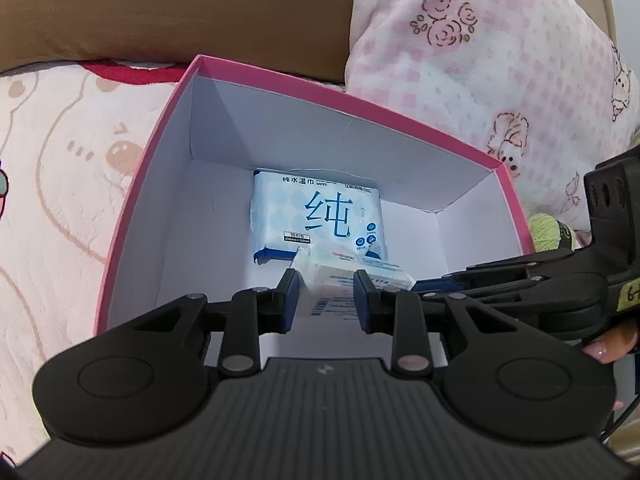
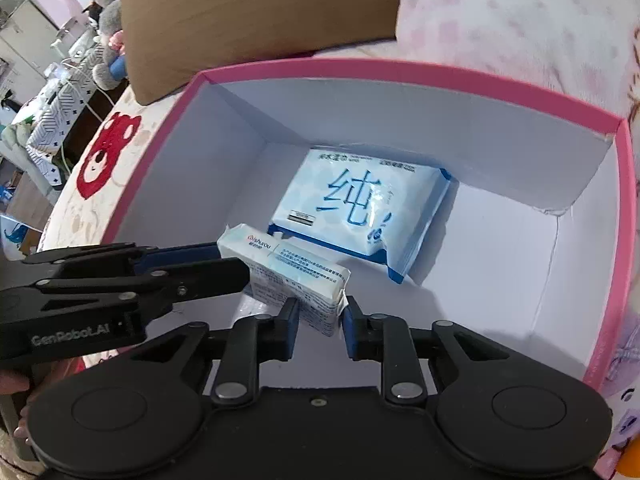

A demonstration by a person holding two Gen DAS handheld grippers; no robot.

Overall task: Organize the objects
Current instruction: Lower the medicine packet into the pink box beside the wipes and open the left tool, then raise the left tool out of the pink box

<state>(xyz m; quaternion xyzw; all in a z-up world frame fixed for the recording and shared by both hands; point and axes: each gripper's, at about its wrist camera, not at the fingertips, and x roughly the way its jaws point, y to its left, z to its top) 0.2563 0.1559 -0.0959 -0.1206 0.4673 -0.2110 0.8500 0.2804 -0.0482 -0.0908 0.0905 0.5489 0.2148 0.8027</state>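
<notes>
Pink box (image 1: 132,184) with white inside sits open on a bed sheet (image 1: 52,168) printed with pale cartoon animals; a red bear patch (image 2: 106,152) shows on the sheet in the right view. Brown headboard (image 1: 172,4) behind the box, pink checked pillow (image 1: 480,60) with rose print to its right. Ball of green yarn (image 1: 546,232) just outside the box's right wall.

Blue wipes pack (image 1: 318,216) lies flat on the box floor near the far wall. Small tissue pack (image 2: 284,276) is held above the floor, just in front of the wipes pack, inside the box.

Left gripper (image 1: 326,296) clamped on one end of the tissue pack; right gripper (image 2: 320,316) clamped on the other end, pads pressing the wrapper. A fingertip (image 1: 604,348) shows at the right gripper's handle.

Room at the far left of the right view: cluttered desk (image 2: 52,120) with patterned boxes, cables, plush toys (image 2: 108,24); details too small to tell.
</notes>
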